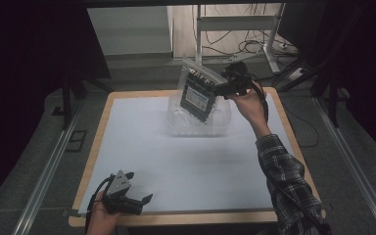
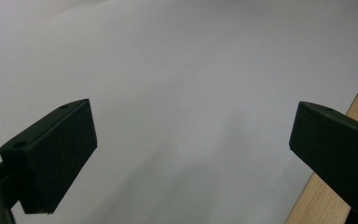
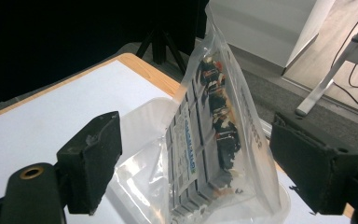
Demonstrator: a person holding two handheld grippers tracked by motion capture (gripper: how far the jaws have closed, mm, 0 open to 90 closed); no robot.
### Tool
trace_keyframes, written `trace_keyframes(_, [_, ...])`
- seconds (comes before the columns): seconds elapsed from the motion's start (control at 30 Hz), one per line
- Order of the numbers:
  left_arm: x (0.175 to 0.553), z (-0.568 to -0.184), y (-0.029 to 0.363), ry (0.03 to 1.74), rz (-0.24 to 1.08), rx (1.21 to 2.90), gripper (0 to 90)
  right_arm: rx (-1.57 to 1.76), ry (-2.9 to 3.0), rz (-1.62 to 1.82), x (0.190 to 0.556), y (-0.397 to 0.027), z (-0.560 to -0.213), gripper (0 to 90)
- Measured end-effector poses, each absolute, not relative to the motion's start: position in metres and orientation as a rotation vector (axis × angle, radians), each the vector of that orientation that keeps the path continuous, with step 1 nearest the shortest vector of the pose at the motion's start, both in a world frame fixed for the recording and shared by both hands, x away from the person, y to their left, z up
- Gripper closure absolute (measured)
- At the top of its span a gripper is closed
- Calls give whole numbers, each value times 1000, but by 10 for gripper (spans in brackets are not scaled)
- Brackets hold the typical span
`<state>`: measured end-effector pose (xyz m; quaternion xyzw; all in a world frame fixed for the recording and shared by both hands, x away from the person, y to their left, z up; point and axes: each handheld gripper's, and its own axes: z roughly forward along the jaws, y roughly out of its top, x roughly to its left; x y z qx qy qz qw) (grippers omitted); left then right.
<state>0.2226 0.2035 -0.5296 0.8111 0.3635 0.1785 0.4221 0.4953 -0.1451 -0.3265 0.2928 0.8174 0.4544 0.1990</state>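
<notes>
Hands first: at the near edge of the white-covered wooden table [image 1: 186, 161], the black left gripper [image 1: 136, 200] lies low in the person's left hand [image 1: 99, 219], jaws wide apart with nothing between them, pointing across bare white surface. It looks parked.

Farther out, the right arm in a plaid sleeve [image 1: 288, 181] reaches up and forward, wrist bent back, carrying the black right gripper [image 3: 193, 161] to the far end of the table. Its jaws stand open on either side of a clear plastic zip bag holding a dark circuit board with a blue-and-white label [image 3: 214, 140]. The bag stands upright, leaning, with its lower end inside a shallow clear plastic tub [image 1: 198, 128]. Whether a jaw touches the film I cannot quite tell.

My guess is the bag is being gripped or let go. Either way, the pinch belongs high on the empty film, clear of the board, and any lift should go straight up so the tub stays put.
</notes>
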Motion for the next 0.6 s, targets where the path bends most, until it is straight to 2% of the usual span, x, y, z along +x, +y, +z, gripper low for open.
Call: trace_keyframes(0.6, [223,-529,203,907,454,2037,3,819,2285,1297,466,-164,-327,152])
